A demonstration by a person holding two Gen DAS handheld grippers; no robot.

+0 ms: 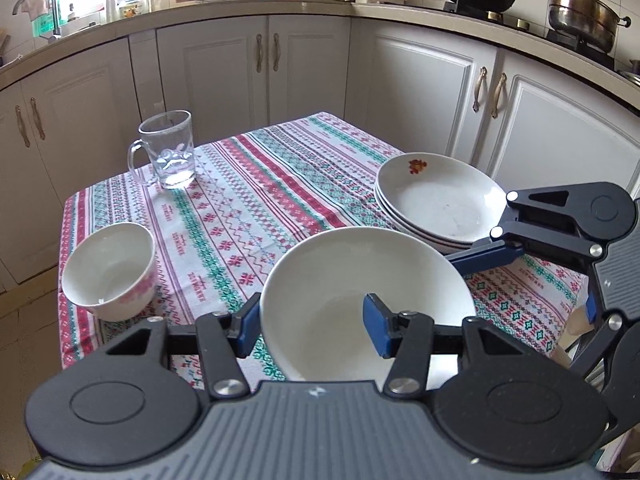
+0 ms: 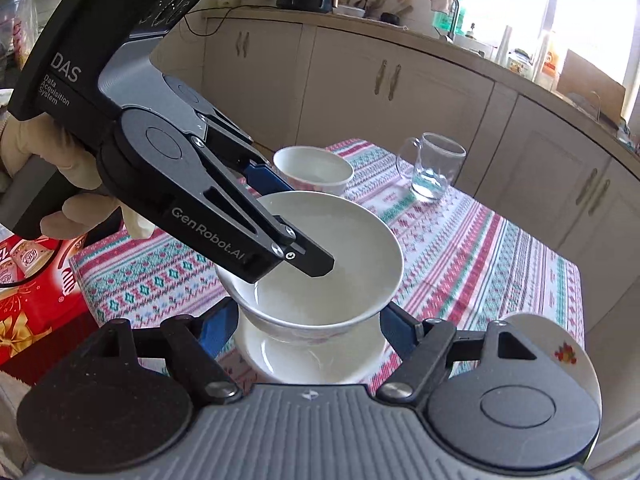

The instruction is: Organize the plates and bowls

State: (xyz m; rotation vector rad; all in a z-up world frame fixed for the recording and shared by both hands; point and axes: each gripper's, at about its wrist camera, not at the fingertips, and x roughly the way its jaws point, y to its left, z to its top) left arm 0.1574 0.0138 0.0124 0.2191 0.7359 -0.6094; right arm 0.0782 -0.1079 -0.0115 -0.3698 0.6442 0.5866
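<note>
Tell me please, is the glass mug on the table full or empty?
Empty: the glass mug stands upright on the tablecloth, and the pattern shows clearly through it.

- Bowl: glossy white glazed ceramic.
- Tablecloth: matt woven cloth, patterned.
- Mug: clear smooth glass.
- Left gripper: matt black, blue pads.
- Cabinet doors: smooth cream panels.

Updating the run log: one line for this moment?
left claw: shut on white bowl rim | right claw: straddles it, grip unclear | plates: stacked
</note>
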